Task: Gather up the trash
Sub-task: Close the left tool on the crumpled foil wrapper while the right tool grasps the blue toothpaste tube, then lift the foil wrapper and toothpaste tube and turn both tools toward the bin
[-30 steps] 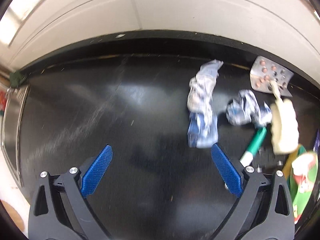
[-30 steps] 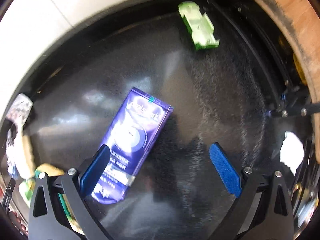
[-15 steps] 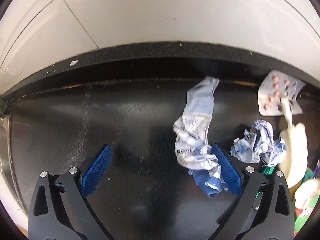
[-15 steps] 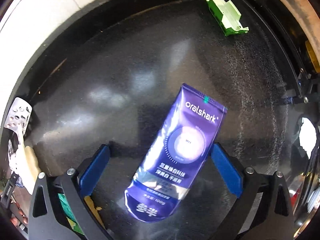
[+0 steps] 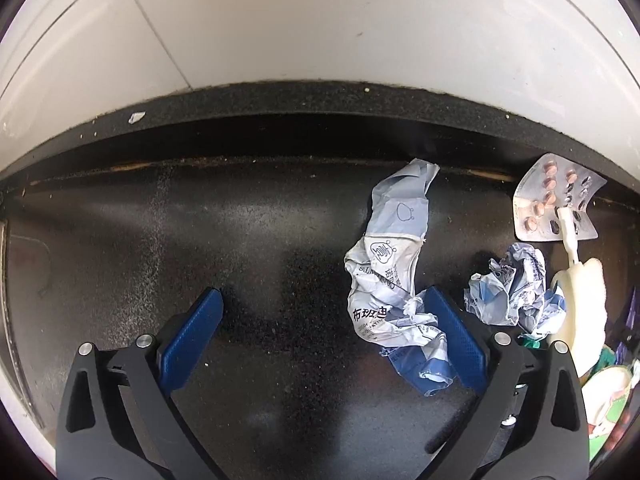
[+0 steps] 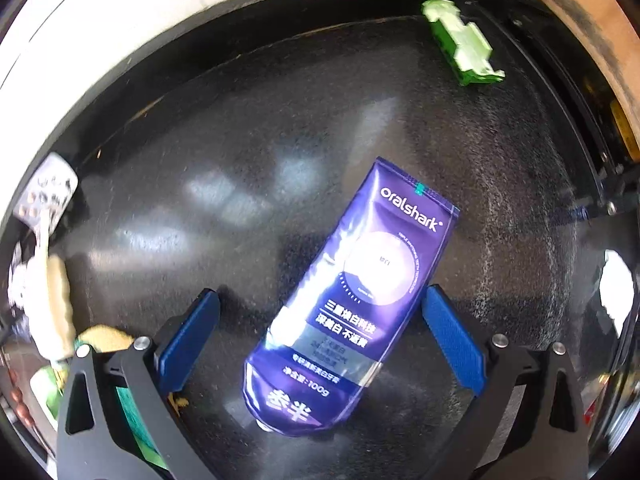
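Left wrist view
- Left claw (image 5: pixel 322 320): spread wide, low over the black desk (image 5: pixel 248 240), holding nothing.
- Long crumpled wrapper (image 5: pixel 394 272): one, white and blue, lying flat; its lower end touches the inner face of the claw's right-side finger (image 5: pixel 454 336), the rest runs toward the desk's far edge.
- Crumpled paper ball (image 5: pixel 510 292): one, just outside that same finger, apart from the long wrapper.
- Blister pack (image 5: pixel 554 204): one, silver with pink pills, by the far edge near the white tiled wall (image 5: pixel 320 20).
- Cream plastic piece (image 5: pixel 580 300): one, its thin stem lying over the blister pack.
- Green and white packaging (image 5: pixel 608 400): at the right rim of the view; count unclear.

Right wrist view
- Right claw (image 6: pixel 320 320): spread wide, nothing gripped.
- Purple pouch (image 6: pixel 356 304): one, marked "oralshark", flat on the desk between the fingers, tilted, its side just beside the right-side finger (image 6: pixel 452 340), well clear of the left-side finger.
- Green plastic piece (image 6: pixel 464 42): one, near the desk's far right corner.
- Blister pack and cream piece: seen again at the left rim, blurred.
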Demonstrator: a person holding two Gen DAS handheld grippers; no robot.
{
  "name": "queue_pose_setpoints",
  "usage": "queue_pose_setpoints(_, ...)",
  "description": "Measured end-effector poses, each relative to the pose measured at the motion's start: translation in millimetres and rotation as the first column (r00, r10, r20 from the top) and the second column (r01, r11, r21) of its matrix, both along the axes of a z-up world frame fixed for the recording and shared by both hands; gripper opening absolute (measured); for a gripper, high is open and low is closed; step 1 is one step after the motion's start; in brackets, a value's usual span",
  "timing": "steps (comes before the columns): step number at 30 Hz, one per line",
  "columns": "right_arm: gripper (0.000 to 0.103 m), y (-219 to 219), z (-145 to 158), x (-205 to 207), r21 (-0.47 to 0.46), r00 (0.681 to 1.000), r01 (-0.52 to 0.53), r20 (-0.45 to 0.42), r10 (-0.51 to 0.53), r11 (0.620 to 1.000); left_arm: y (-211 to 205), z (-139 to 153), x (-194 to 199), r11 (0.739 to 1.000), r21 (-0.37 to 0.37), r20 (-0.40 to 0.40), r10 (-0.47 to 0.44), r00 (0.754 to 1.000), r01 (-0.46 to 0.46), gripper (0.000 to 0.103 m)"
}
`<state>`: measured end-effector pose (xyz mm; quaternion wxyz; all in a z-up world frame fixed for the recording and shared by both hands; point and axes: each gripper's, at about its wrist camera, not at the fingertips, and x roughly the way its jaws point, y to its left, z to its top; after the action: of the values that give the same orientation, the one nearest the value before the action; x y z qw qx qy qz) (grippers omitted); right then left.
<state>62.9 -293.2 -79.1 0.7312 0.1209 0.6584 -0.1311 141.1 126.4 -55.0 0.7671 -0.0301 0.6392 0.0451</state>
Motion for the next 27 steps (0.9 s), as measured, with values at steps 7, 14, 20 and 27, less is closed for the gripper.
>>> queue_pose_setpoints(7,0.053,15.5,15.2,-25.6,-0.002,0.991,-0.112,0.077,0.112,0.994,0.7,13.8,-25.7,0.994,-0.078,0.026,0.083,0.996,-0.081,0.026)
queue_pose_setpoints(14,0.052,-3.9,24.5,-56.3,0.11,0.995,-0.054,0.092,0.044,0.992,21.3,33.7,-81.2,0.982,-0.121,0.059,0.156,0.986,-0.148,0.026)
queue_pose_setpoints(20,0.052,-21.0,51.6,-71.5,0.131,0.988,-0.018,0.157,-0.002,0.991,48.9,44.0,-131.1,0.968,-0.127,0.074,0.228,0.971,-0.218,0.027)
queue_pose_setpoints(27,0.052,-33.8,70.3,-78.2,0.177,0.978,-0.012,0.206,-0.025,0.984,71.6,50.9,-183.7,0.945,-0.147,0.078,0.307,0.949,-0.294,0.027)
